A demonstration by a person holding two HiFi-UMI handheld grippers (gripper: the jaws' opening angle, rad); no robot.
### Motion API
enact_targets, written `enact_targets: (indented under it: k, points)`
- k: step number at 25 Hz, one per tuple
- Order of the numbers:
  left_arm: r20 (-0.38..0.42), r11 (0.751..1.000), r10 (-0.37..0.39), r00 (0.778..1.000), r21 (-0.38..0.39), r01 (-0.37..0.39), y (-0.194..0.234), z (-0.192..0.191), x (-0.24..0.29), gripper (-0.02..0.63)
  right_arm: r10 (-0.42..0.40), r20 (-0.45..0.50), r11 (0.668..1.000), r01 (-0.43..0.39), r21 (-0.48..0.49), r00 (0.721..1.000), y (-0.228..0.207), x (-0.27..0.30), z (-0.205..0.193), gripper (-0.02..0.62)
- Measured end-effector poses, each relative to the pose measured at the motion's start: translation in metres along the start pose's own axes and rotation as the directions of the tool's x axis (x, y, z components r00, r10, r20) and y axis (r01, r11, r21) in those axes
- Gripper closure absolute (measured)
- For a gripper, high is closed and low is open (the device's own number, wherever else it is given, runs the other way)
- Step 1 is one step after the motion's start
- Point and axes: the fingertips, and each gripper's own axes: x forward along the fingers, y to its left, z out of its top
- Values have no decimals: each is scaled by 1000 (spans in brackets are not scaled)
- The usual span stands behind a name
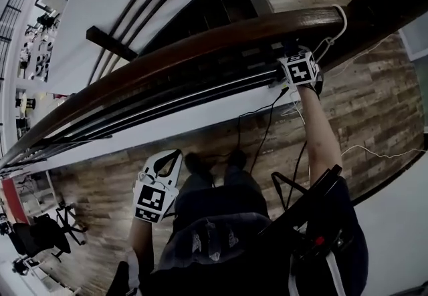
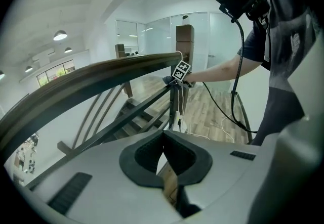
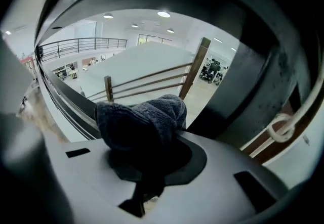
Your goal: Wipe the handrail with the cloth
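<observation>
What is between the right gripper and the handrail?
A bunched dark cloth, clamped in the right gripper close by the handrail; the right gripper view shows it.

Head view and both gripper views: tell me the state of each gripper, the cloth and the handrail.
Handrail: curved, glossy dark wood.
Cloth: bunched up, clamped between jaws.
Right gripper: shut on the cloth, up by the handrail.
Left gripper: shut, empty, low and away from the handrail.
</observation>
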Motion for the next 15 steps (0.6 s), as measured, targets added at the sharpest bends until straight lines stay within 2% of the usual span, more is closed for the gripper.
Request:
enact_targets:
  k: [4, 10, 15]
  points:
    - [-9, 998, 33, 999, -45, -33, 14, -20, -16, 598, 65, -14, 997, -65, 45, 998, 29, 1, 8, 557]
    - [32, 998, 39, 999, -53, -37, 36, -38, -39, 598, 164, 27, 985, -165, 46, 986, 126, -2, 45, 557]
    - [71, 996, 35, 997, -81, -29, 79, -85, -76, 598, 167, 55, 981, -172, 90, 984, 211, -11, 74, 557]
